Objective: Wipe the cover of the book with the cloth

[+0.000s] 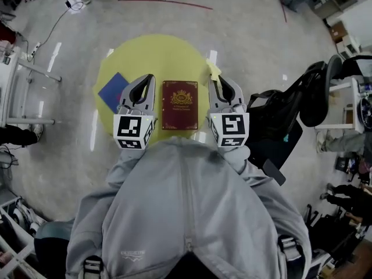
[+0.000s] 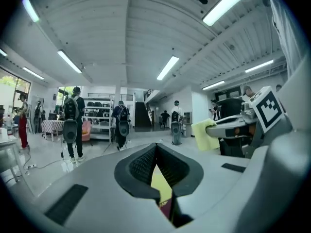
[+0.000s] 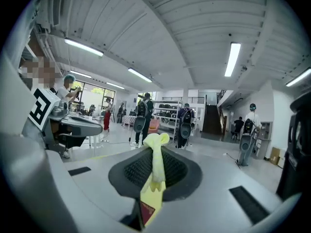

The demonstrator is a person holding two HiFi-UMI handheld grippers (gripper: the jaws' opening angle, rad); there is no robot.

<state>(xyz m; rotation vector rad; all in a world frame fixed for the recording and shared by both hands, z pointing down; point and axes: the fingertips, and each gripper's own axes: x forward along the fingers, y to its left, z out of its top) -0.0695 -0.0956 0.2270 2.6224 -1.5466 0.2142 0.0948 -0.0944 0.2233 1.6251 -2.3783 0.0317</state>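
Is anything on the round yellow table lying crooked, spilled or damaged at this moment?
Nothing is spilled or damaged. The dark red book lies closed and straight; only the flat blue square left of it sits turned cornerwise.

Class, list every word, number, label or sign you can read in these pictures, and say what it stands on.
None can be quoted.
Gold lettering round the crest on the book: too small to read.
Small print on the grey jacket: blurred.
Cubes on the left gripper and right gripper: square marker patterns, no words.
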